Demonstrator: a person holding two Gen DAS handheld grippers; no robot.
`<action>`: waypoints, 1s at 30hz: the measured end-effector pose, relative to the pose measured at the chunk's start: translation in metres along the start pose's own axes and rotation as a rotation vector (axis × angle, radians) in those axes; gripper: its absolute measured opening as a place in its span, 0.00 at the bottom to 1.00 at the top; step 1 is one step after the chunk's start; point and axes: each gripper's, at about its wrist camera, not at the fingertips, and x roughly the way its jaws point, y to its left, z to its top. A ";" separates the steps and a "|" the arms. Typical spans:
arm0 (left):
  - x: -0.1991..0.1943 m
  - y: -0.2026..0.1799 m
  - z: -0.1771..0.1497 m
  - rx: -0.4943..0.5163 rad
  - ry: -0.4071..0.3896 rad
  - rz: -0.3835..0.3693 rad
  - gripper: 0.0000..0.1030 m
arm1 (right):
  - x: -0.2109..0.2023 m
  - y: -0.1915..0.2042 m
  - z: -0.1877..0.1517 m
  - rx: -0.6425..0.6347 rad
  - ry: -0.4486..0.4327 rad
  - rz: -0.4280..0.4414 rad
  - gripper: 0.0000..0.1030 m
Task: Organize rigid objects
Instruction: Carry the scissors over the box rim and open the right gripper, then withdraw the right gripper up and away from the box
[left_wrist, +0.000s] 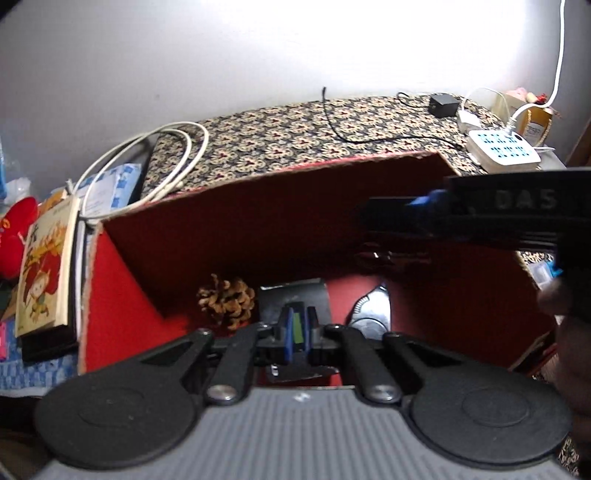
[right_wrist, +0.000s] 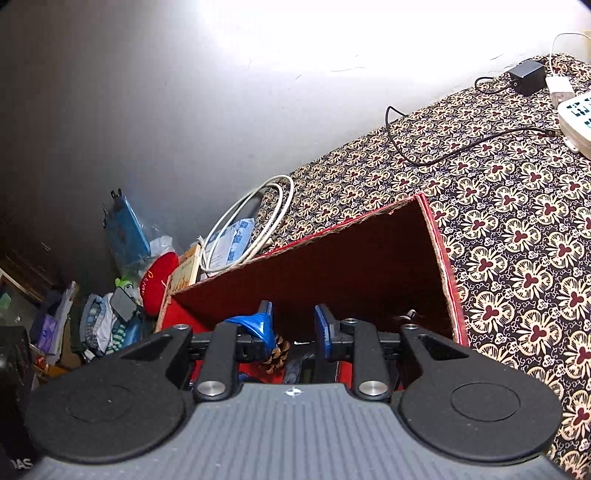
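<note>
Pinecone (left_wrist: 226, 303) lies on floor of red box (left_wrist: 258, 206), beside black gadget (left_wrist: 295, 299). Left tool (left_wrist: 298, 334) over box, fingers clamped on thin green piece. Right tool (right_wrist: 293, 325) above box, fingers apart, nothing between.

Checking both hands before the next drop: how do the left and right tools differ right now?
The left tool is nearly shut on a thin green piece; the right tool is open and empty. The left sits low in the red box; the right hovers higher. Both point into the box, near the pinecone.
</note>
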 end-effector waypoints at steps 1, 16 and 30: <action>-0.001 0.000 0.000 -0.006 0.000 0.008 0.03 | -0.003 0.002 -0.001 -0.003 -0.008 -0.001 0.09; -0.049 -0.004 -0.016 -0.018 -0.095 0.154 0.63 | -0.041 0.031 -0.030 -0.093 -0.084 -0.136 0.10; -0.090 0.002 -0.052 -0.096 -0.097 0.191 0.68 | -0.074 0.056 -0.074 -0.174 -0.060 -0.213 0.10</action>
